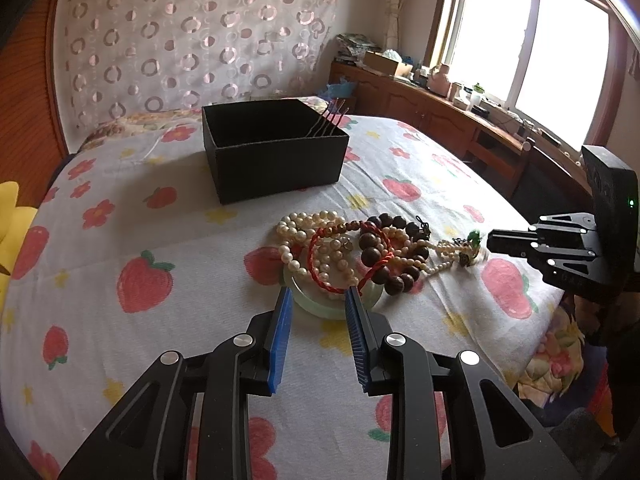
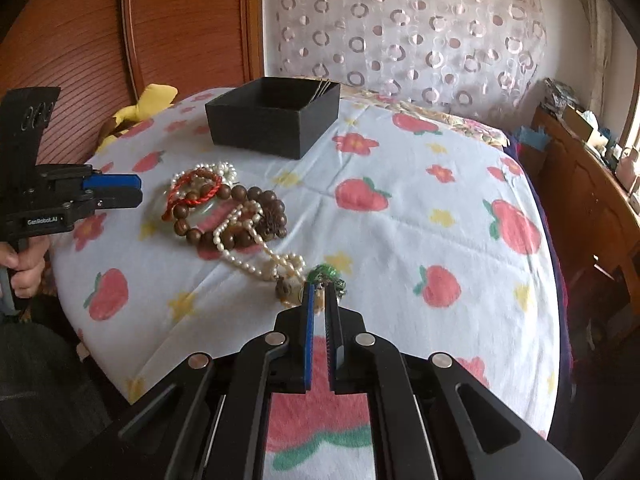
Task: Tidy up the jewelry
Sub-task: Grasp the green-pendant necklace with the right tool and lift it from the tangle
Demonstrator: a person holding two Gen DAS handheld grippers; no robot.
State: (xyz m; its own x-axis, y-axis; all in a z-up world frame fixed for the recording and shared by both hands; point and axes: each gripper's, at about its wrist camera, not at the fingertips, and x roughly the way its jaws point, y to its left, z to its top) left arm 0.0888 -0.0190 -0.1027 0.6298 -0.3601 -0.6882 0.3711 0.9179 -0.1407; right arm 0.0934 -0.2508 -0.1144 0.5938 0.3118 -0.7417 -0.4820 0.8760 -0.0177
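Left-wrist view: the left gripper [image 1: 317, 295] hovers with its blue pads [image 1: 282, 320] spread apart at the near edge of a jewelry pile [image 1: 356, 252] on a strawberry-print bedspread [image 1: 140, 240]. Between the pad tips lies a pale green bangle [image 1: 320, 307], partly buried under pearl strands [image 1: 298, 236], a red cord bracelet [image 1: 320, 280] and dark wooden beads [image 1: 384, 256]; whether the pads touch the bangle cannot be told. A black box [image 1: 276, 152] stands farther back on the bed, thin metal pins [image 1: 330, 122] leaning at its far corner.

Right-wrist view: the right gripper [image 2: 320, 292] has its fingers drawn nearly together at the pile's trailing end, beside a green charm [image 2: 326, 274] on a pearl strand [image 2: 256, 268]. Whether it pinches anything cannot be told. A yellow toy [image 2: 148, 98] lies beside the bed's wooden headboard [image 2: 180, 20].
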